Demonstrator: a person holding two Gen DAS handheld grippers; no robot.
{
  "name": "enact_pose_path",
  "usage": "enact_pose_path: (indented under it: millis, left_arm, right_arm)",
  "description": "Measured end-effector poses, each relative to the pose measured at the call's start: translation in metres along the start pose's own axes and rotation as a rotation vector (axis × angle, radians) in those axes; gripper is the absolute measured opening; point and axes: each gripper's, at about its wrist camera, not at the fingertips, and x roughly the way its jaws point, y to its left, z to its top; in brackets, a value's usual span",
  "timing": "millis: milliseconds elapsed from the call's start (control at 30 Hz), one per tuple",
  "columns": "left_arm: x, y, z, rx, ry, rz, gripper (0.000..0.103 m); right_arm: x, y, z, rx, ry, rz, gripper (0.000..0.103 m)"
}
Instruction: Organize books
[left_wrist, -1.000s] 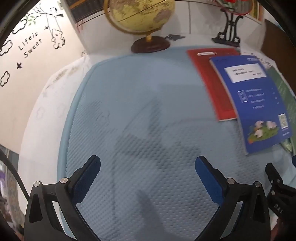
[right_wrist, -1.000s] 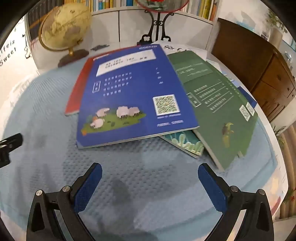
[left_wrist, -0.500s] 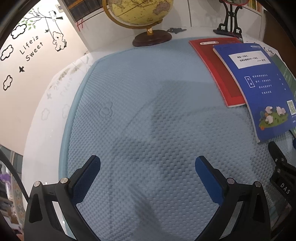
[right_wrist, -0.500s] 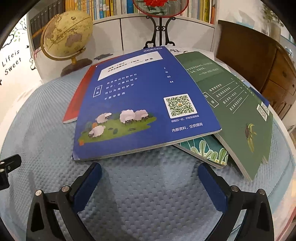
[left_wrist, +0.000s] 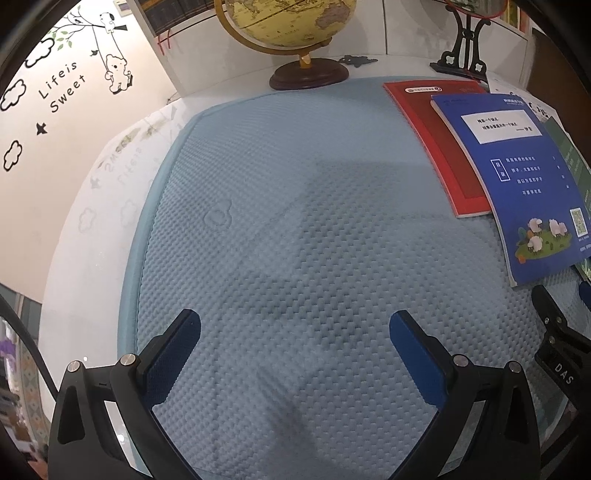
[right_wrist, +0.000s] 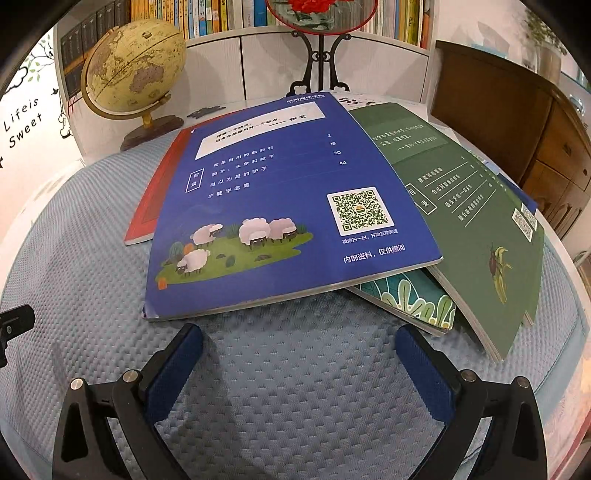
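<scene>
A loose pile of thin books lies on a light-blue textured mat (right_wrist: 258, 369). On top is a blue book (right_wrist: 280, 206) with sheep on its cover, overlapping a red book (right_wrist: 147, 218) on its left and a green book (right_wrist: 469, 206) on its right. A teal leaf-patterned book (right_wrist: 410, 299) pokes out beneath. My right gripper (right_wrist: 299, 338) is open, low over the mat, just short of the blue book's near edge. My left gripper (left_wrist: 295, 326) is open over bare mat (left_wrist: 295, 221), well left of the red book (left_wrist: 439, 147) and blue book (left_wrist: 517, 177).
A globe (right_wrist: 133, 66) on a wooden base and a black ornamental stand (right_wrist: 317, 62) sit behind the mat. Shelves of books line the back wall. A dark wooden cabinet (right_wrist: 517, 122) stands at the right. The right gripper's body (left_wrist: 557, 350) shows at the left view's right edge.
My right gripper has come lower and closer to the blue book's near edge. The left gripper has shifted, so the books sit farther right and the globe nearer the view's centre.
</scene>
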Motion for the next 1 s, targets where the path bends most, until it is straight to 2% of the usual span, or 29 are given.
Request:
enact_pose_path:
  millis: [1000]
  left_arm:
    - [0.0024, 0.0026, 0.0041, 0.004, -0.009, 0.015, 0.102]
  right_arm:
    - [-0.0003, -0.0011, 0.0003, -0.002, -0.006, -0.004, 0.103]
